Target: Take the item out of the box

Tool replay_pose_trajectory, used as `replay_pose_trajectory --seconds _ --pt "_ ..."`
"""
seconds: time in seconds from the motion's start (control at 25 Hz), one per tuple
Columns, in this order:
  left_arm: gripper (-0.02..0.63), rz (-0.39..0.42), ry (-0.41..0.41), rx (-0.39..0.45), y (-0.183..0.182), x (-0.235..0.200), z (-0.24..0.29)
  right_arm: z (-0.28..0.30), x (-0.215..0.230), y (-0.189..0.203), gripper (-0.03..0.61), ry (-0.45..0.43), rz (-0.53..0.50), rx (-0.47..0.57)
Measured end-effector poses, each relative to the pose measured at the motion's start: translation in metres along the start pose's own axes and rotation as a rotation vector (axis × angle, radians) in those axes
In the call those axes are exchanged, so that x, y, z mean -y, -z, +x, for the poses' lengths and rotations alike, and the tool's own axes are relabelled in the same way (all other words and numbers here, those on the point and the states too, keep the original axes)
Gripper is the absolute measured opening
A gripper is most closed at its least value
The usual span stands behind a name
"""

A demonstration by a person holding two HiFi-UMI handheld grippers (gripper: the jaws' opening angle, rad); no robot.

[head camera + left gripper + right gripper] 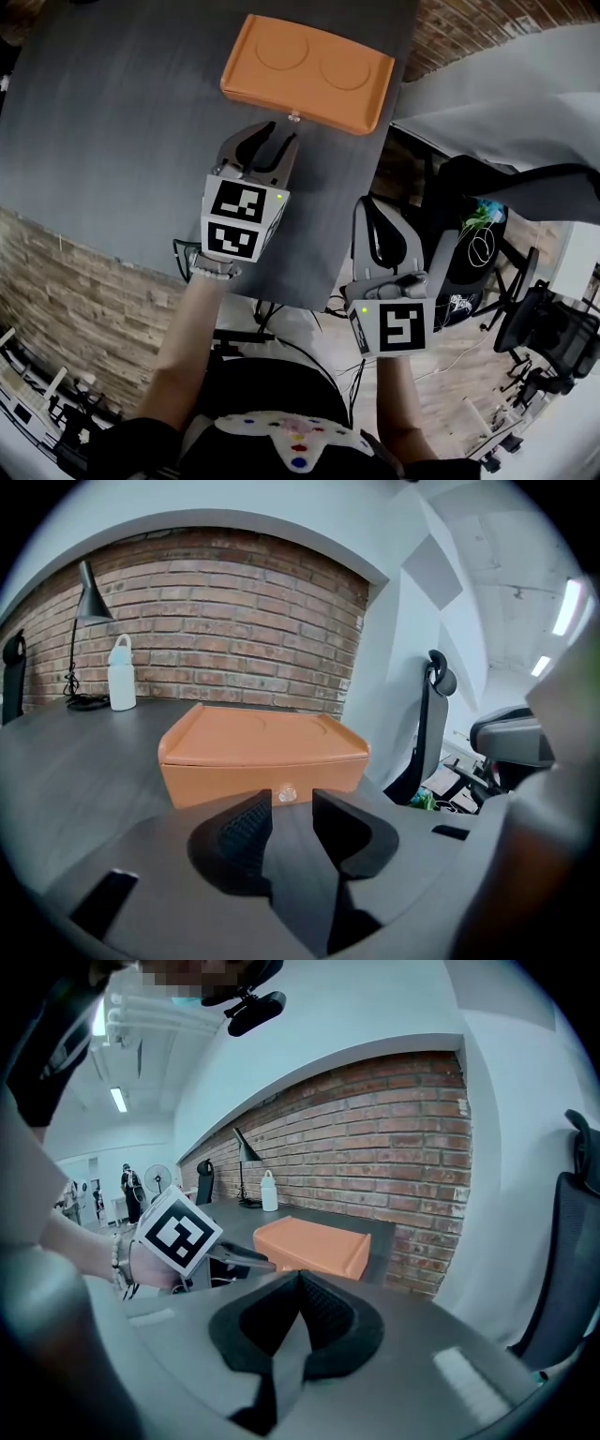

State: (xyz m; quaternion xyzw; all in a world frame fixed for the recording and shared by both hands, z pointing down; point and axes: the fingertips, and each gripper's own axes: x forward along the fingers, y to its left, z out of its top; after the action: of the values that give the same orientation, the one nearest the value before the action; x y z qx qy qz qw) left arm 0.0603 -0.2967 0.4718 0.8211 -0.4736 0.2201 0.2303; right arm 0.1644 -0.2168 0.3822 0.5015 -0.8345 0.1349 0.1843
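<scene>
An orange box (307, 72) with a shut lid lies at the far side of the dark grey table (112, 141). A small clear knob (293, 117) sticks out of its near face. My left gripper (269, 141) is over the table just short of that face, its jaws open. In the left gripper view the knob (287, 793) shows in the gap just ahead of the left gripper (292, 808), untouched, with the box (262, 752) behind it. My right gripper (373, 204) hangs beyond the table's right edge. In its own view the right gripper (300, 1277) is shut and empty, with the box (314, 1246) ahead.
A white bottle (122, 672) and a black desk lamp (86, 597) stand at the table's far end by the brick wall. Black office chairs (469, 244) crowd the floor to the right of the table. The table's near right corner (328, 298) lies between my two arms.
</scene>
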Motion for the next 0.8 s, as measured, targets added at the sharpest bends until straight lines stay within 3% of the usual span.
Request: replay_pose_trajectory --seconds 0.8 --pt "0.121 -0.04 -0.082 -0.056 0.009 -0.002 0.048 0.006 0.015 0.021 0.009 0.006 0.024 -0.032"
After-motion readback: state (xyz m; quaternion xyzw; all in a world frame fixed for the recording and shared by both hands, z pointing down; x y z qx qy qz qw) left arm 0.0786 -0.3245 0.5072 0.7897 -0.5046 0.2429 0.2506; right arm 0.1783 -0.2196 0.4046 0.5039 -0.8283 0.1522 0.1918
